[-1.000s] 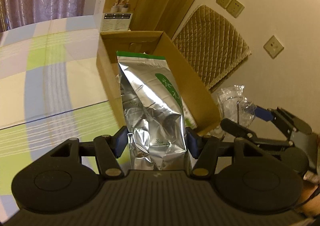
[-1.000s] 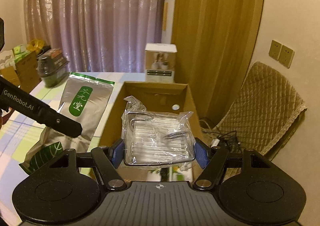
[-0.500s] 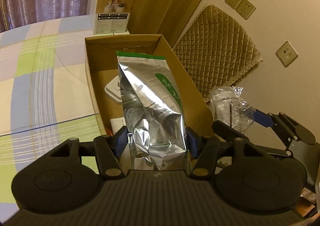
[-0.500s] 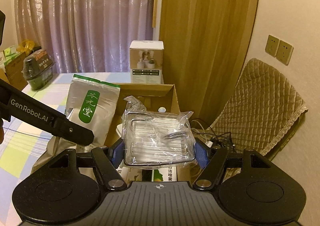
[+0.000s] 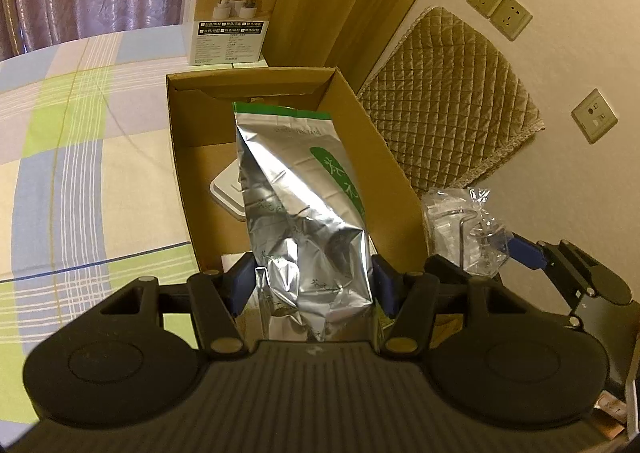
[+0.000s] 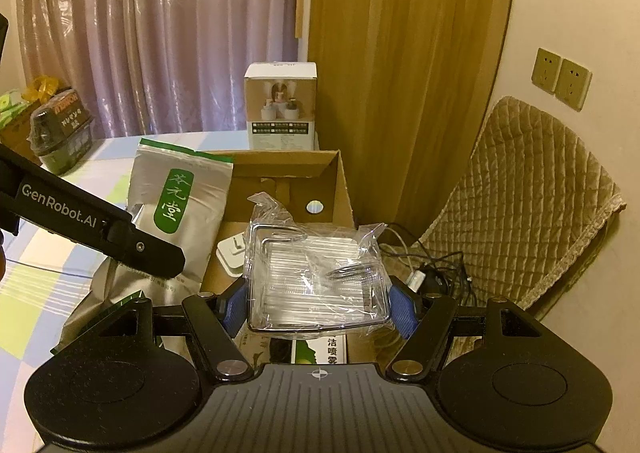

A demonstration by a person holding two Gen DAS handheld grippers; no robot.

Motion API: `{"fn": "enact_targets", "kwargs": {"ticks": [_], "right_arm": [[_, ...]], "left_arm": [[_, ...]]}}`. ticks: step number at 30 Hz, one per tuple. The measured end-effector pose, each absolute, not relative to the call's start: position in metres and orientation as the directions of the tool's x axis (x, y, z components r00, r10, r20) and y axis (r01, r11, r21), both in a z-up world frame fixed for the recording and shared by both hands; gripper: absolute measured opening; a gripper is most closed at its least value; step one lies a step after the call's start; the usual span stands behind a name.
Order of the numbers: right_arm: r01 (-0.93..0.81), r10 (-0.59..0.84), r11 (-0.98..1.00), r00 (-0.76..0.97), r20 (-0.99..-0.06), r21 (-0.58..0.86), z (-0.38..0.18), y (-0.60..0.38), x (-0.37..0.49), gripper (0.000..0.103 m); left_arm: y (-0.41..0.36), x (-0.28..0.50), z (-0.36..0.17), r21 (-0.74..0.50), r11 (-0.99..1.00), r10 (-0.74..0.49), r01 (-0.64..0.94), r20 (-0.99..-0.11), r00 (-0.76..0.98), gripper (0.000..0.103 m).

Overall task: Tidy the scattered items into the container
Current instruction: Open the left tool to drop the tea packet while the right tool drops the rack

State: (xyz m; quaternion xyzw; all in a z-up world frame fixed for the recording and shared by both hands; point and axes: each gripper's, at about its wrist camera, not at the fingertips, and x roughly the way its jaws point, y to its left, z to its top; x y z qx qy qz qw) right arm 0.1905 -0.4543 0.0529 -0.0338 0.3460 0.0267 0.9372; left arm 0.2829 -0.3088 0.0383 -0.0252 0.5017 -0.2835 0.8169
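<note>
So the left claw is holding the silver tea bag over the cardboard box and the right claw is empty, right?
Not quite. The left claw does hold the silver tea bag over the cardboard box, but the right wrist view shows the right claw gripping a clear plastic-wrapped pack.

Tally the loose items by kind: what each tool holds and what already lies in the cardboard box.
Silver foil pouch, in the left tool: 1
Clear wrapped pack, in the right tool: 1
White plug-like item in the cardboard box: 1
Printed packet in the box, partly hidden: 1
Total: 4
</note>
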Motion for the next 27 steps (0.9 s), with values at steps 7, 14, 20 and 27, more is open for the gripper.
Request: {"fn": "enact_targets", "kwargs": {"ticks": [7, 14, 20, 27], "right_arm": [[-0.074, 0.031, 0.996, 0.756, -0.654, -0.039, 0.048, -0.455, 0.200, 0.072], [-0.074, 0.033, 0.997, 0.755, -0.655, -0.035, 0.045, -0.454, 0.205, 0.072], [-0.074, 0.033, 0.997, 0.755, -0.655, -0.034, 0.044, -0.454, 0.207, 0.072], [-0.072, 0.032, 0.997, 0.756, -0.654, -0.034, 0.044, -0.455, 0.208, 0.072]], "left_arm": [[-0.310, 0.291, 0.030, -0.321, 0.846, -0.477, 0.425, -0.813, 0.335, 0.055], [-0.313, 0.296, 0.028, -0.314, 0.850, -0.471, 0.423, -0.812, 0.345, 0.055], [-0.315, 0.299, 0.026, -0.311, 0.853, -0.467, 0.419, -0.814, 0.346, 0.055], [-0.313, 0.300, 0.025, -0.326, 0.853, -0.473, 0.408, -0.813, 0.340, 0.061]]}}
